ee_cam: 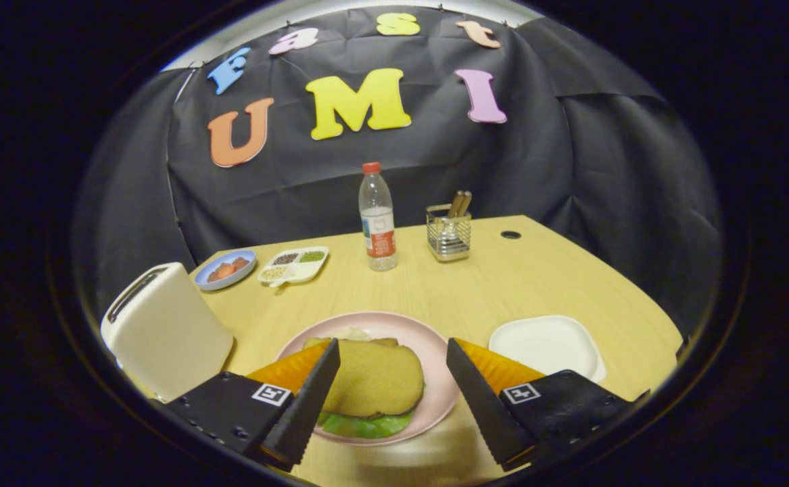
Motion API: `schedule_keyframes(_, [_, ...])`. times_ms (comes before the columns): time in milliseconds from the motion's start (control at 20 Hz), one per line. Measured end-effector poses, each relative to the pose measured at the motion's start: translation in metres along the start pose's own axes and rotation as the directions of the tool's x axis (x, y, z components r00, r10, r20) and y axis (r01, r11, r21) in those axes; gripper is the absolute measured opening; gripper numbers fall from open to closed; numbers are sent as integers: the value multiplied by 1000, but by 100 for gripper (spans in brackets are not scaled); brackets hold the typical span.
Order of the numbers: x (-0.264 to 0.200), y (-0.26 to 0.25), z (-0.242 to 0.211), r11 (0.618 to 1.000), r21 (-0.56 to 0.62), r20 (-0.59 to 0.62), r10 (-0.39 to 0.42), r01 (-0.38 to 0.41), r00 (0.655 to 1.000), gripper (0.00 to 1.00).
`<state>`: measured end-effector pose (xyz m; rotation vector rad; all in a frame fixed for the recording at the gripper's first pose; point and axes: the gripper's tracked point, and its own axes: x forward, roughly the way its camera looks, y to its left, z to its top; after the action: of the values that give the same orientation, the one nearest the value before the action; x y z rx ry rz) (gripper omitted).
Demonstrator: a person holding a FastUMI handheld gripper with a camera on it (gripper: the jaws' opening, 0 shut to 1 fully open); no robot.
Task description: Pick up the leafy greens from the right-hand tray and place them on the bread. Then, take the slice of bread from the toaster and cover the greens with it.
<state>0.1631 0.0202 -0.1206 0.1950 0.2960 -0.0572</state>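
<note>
The golden-brown slice of toasted bread [375,377] lies flat on top of the stack on the round pale pink plate [435,352], near the front edge of the light wooden surface [502,284]. Under it a bright green ruffled leaf of greens [366,425] pokes out at the near side, and a sliver of a lower bread slice [318,342] shows at the far side. The claw [392,379] is released, its two fingers spread wide to either side of the sandwich and pressing on nothing; the left finger overlaps the plate's near left rim and the right finger stands at its right rim.

Each finger carries a small square black-and-white marker tag, which is a pattern and not readable writing. The label on the clear plastic bottle with a red cap [376,216], standing toward the back edge, is too small to make out.

The white rectangular toaster [164,331] sits by the left edge. Behind it are a small blue dish of reddish pieces [226,268] and a white divided tray of grains [294,264]. A wire-mesh metal holder with wooden utensils [448,230] stands right of the bottle. A white square tray [547,346] sits right of the plate, toward the right edge
</note>
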Motion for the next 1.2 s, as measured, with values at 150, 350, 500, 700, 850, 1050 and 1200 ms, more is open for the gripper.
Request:
schedule_keyframes(150, [-34, 9, 28, 999, -39, 117, 9, -4, 993, 97])
schedule_keyframes(350, [-91, 21, 67, 994, -108, 277, 26, 4, 961, 96])
schedule_keyframes(500, [-127, 26, 84, 992, -126, 340, 49, -6, 939, 96])
schedule_keyframes(700, [-167, 5, 100, 997, -76, 393, 30, -1, 919, 95])
schedule_keyframes(850, [-196, 1, 115, 997, -63, 465, 72, -48, 882, 96])
schedule_keyframes(1050, [-218, -4, 119, 996, -76, 531, 75, -41, 844, 96])
schedule_keyframes(1200, [-218, -2, 112, 995, -99, 520, 78, -30, 850, 95])
